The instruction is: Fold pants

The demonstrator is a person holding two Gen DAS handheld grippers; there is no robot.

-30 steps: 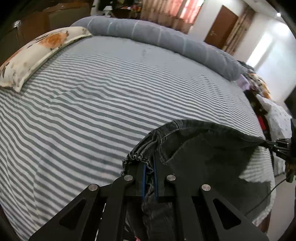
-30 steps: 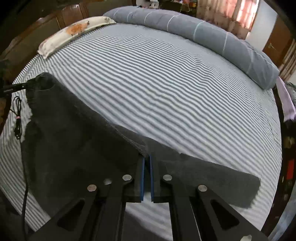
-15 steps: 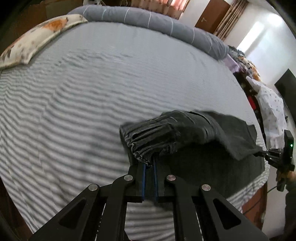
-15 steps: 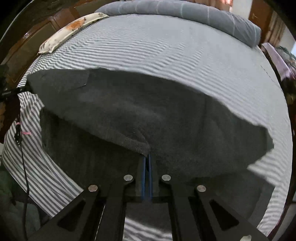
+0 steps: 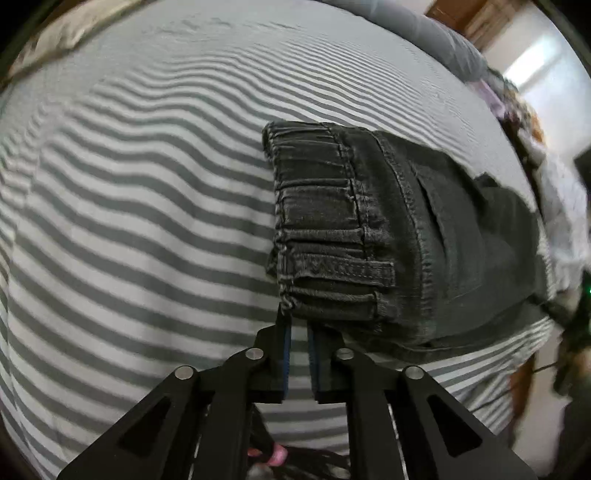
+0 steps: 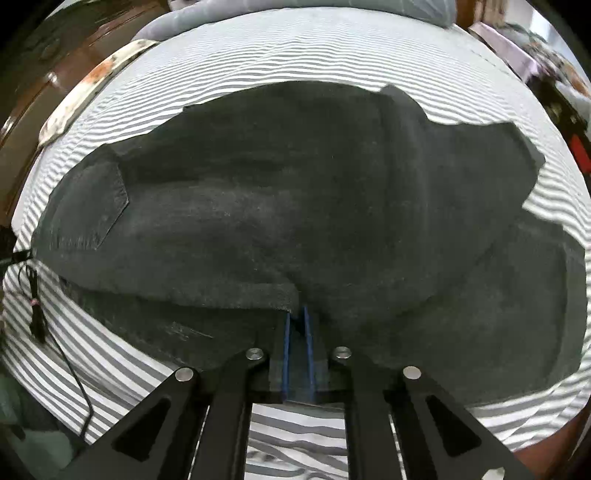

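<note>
Dark grey jeans (image 5: 369, 236) lie folded over on the striped bed sheet (image 5: 129, 221), elastic waistband to the left in the left wrist view. My left gripper (image 5: 299, 332) sits at the waistband's lower corner. Its jaws are opening, and striped sheet shows through the gap between the pads; the denim only touches the tips. In the right wrist view the jeans (image 6: 295, 192) spread wide, a back pocket at the left. My right gripper (image 6: 297, 321) is at the folded edge of the upper layer with its jaws opening. Dark cloth lies under the gap and the pads do not pinch it.
A patterned pillow (image 6: 92, 81) and a wooden headboard (image 6: 44, 55) are at the far left. A rolled grey blanket (image 5: 436, 33) runs along the far side of the bed. A black cable (image 6: 62, 354) hangs over the near left edge. Clutter (image 5: 532, 122) stands beyond the right side.
Both grippers came down toward the bed carrying the jeans, which went from hanging to lying folded flat. Both pairs of jaws, shut on the cloth before, have parted slightly.
</note>
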